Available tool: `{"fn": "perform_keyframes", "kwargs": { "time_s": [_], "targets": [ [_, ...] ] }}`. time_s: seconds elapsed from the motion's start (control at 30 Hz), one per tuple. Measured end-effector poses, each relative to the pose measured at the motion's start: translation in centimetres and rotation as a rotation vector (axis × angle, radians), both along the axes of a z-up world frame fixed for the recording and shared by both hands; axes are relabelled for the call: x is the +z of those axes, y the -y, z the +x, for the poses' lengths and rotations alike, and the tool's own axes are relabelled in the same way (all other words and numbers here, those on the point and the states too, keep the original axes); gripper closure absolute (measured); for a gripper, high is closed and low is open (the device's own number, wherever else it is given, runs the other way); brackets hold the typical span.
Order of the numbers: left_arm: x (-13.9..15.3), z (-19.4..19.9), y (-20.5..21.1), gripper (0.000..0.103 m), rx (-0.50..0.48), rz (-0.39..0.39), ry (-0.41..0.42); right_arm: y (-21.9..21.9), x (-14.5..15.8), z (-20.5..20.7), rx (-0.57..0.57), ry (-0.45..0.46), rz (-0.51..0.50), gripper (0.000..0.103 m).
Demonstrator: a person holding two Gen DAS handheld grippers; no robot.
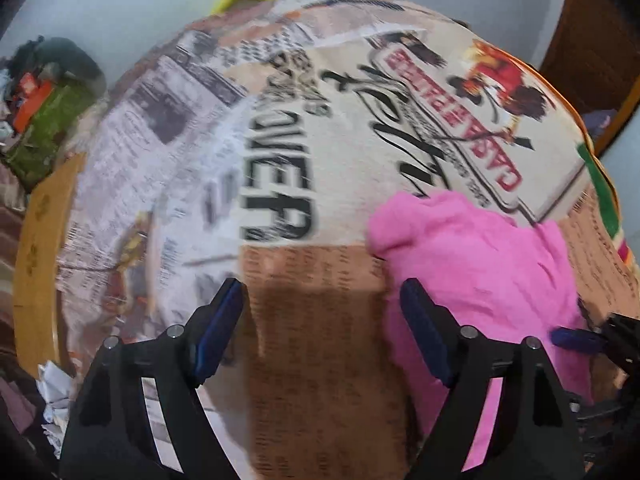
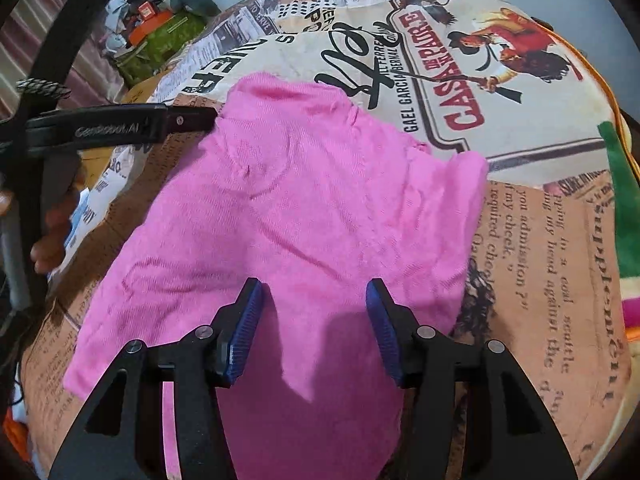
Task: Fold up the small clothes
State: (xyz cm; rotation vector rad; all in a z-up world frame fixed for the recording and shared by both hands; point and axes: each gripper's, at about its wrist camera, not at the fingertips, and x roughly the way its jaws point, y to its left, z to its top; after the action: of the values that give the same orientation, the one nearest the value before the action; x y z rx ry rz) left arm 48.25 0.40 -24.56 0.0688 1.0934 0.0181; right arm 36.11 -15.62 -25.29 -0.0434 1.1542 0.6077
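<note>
Your pink garment (image 2: 304,208) lies rumpled on the newspaper-print cover (image 2: 540,248), barely folded (if at all); left gripper (image 1: 322,308) and right gripper (image 2: 314,312) jaws released, grasping nothing.

Left tongs (image 1: 322,294) angled steeply down, jaws wide apart, nothing between pads. Right tongs (image 2: 314,296) angled steeply down, jaws parted, pads gripping nothing.

Bright even light, left view motion-blurred
</note>
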Motion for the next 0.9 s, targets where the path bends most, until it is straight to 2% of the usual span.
{"fn": "perform_keyframes", "kwargs": {
  "time_s": [0.1, 0.23, 0.33, 0.53, 0.63, 0.67, 0.77, 0.9],
  "targets": [
    [1.7, -0.8, -1.1, 0.022, 0.005, 0.003, 0.038, 1.0, 1.4, -0.9, 0.015, 0.015, -0.013, 0.053],
    [4.3, -3.1, -1.1, 0.022, -0.032, -0.039, 0.066, 2.7, 3.2, -1.7, -0.003, 0.074, -0.027, 0.041],
    [4.9, -4.6, 0.0, 0.019, -0.071, -0.064, 0.050, 4.4, 4.1, -1.6, -0.053, 0.093, -0.012, 0.033],
    [2.8, -6.0, 3.2, 0.019, -0.134, -0.124, -0.053, 5.5, 2.7, -0.2, -0.131, 0.028, 0.018, 0.033],
    [1.1, -5.7, 4.0, 0.019, -0.128, -0.143, -0.107, 5.0, 1.5, 0.9, -0.150, -0.007, 0.013, 0.033],
    [0.5, -5.3, 4.2, 0.019, -0.124, -0.171, -0.127, 4.8, 1.2, 1.2, -0.147, -0.023, 0.023, 0.033],
    [-0.3, -4.7, 4.7, 0.019, -0.124, -0.205, -0.146, 4.0, 0.3, 1.8, -0.137, -0.048, 0.020, 0.033],
    [-1.0, -3.7, 5.2, 0.019, -0.137, -0.207, -0.153, 3.0, -0.7, 2.4, -0.111, -0.052, 0.008, 0.033]
  ]
}}
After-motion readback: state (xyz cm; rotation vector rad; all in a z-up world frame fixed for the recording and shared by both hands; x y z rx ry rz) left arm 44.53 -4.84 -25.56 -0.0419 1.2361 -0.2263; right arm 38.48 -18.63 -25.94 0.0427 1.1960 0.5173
